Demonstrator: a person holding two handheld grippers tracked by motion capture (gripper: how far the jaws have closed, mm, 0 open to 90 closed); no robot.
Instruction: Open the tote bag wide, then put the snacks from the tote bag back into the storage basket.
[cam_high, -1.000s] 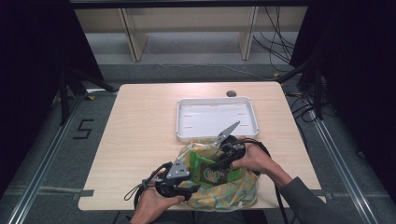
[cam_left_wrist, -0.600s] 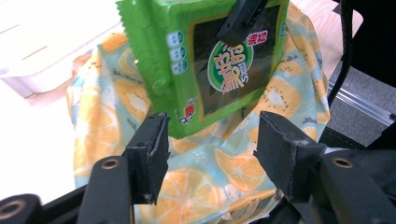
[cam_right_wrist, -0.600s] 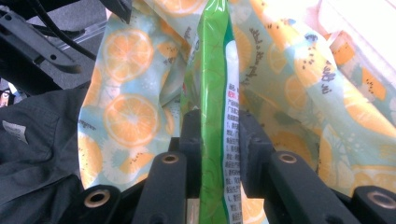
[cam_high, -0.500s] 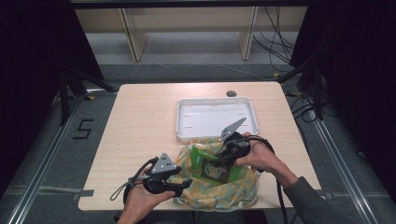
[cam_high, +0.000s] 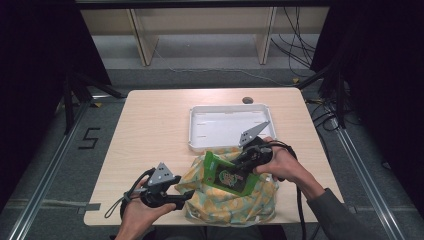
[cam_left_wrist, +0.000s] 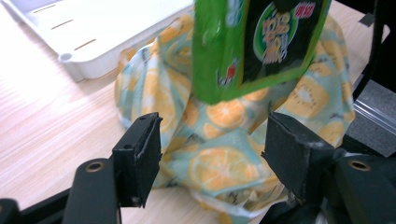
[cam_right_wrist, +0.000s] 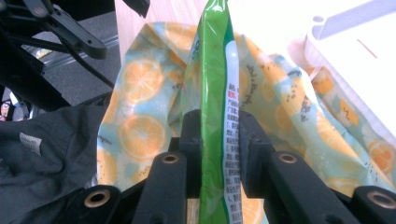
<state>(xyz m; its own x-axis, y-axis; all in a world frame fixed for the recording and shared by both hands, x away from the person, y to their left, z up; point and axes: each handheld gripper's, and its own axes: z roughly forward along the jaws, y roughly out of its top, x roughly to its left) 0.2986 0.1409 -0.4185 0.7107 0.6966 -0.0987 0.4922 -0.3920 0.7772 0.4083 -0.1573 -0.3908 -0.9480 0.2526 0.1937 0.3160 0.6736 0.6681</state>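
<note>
Light wooden rectangular surface (cam_high: 150, 130): seen in the centre of the high view, on a grey floor.

White shallow rectangular plastic tray (cam_high: 225, 125): placed on the surface right of centre in the high view; its rim is also seen at the upper left of the left gripper view (cam_left_wrist: 70, 51) and the upper right of the right gripper view (cam_right_wrist: 355, 23).

Crumpled plastic bag printed with orange slices on pale blue (cam_high: 230, 202): laid on the surface at the lower centre of the high view, just below the tray and touching its near rim. It is seen between the left fingers in the left gripper view (cam_left_wrist: 224, 154) and behind the packet in the right gripper view (cam_right_wrist: 140, 102).

Green and black printed foil snack packet (cam_high: 229, 175): held upright above the bag; its lower edge is seen at the top centre of the left gripper view (cam_left_wrist: 252, 46), and it is seen edge-on in the right gripper view (cam_right_wrist: 217, 107).

Left gripper (cam_high: 182, 199): held in a hand (cam_high: 137, 212) at the lower left of the high view; its fingers (cam_left_wrist: 140, 154) are spread wide, with bag fabric between them, and nothing is clamped.

Right gripper (cam_high: 239, 167): held in a hand (cam_high: 285, 165) at the right; its fingers (cam_right_wrist: 189, 140) are closed on the packet.
</note>
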